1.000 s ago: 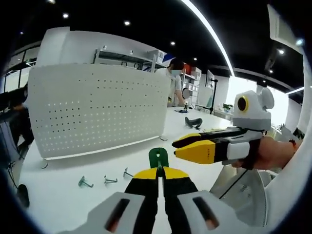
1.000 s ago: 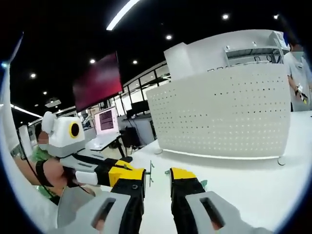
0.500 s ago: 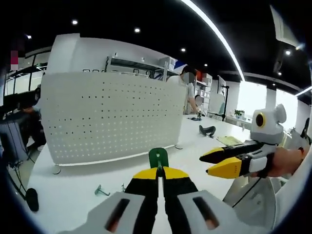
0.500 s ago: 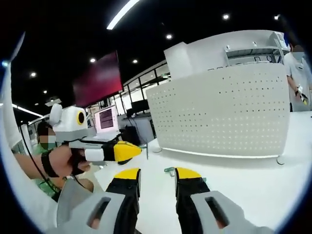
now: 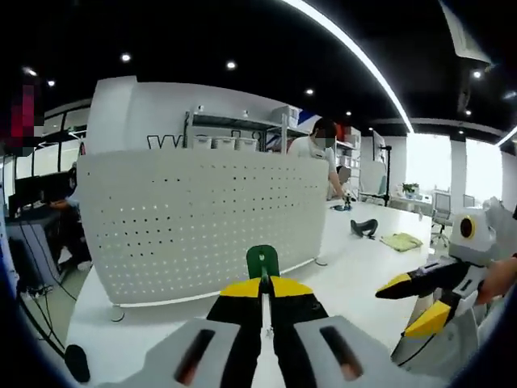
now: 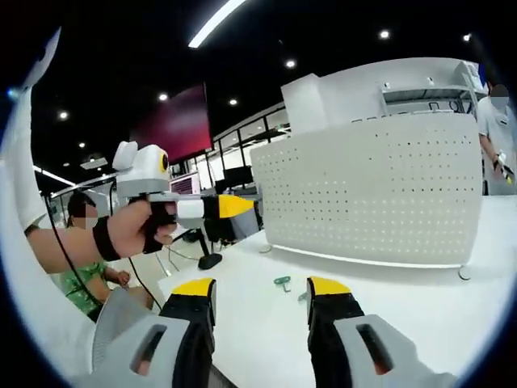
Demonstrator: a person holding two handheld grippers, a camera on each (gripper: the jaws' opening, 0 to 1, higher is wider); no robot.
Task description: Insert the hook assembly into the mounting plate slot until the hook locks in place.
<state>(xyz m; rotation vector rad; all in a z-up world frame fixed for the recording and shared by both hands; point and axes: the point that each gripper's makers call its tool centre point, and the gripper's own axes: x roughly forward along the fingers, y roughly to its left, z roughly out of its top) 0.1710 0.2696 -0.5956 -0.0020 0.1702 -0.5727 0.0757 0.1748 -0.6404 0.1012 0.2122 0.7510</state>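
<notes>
Left gripper [image 5: 263, 284], clamped on the green hook assembly [image 5: 262, 261], is now rising toward the perforated mounting plate [image 5: 202, 218] standing along the desk's [image 6: 388, 299] far edge, while our empty right gripper [image 6: 260, 289], jaws spread, is drawing aside, so insertion is nearing.

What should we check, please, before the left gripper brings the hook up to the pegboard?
1. Left gripper shut on the green hook: ok.
2. Hook tip seen clear above the jaws: ok.
3. Pegboard upright on the table and facing the hook: ok.
4. Right gripper open and holding nothing: ok.
5. Hook's prongs lined up with the holes: cannot tell, they are hidden behind the jaws.
6. Spare hooks in view on the table: ok.
</notes>
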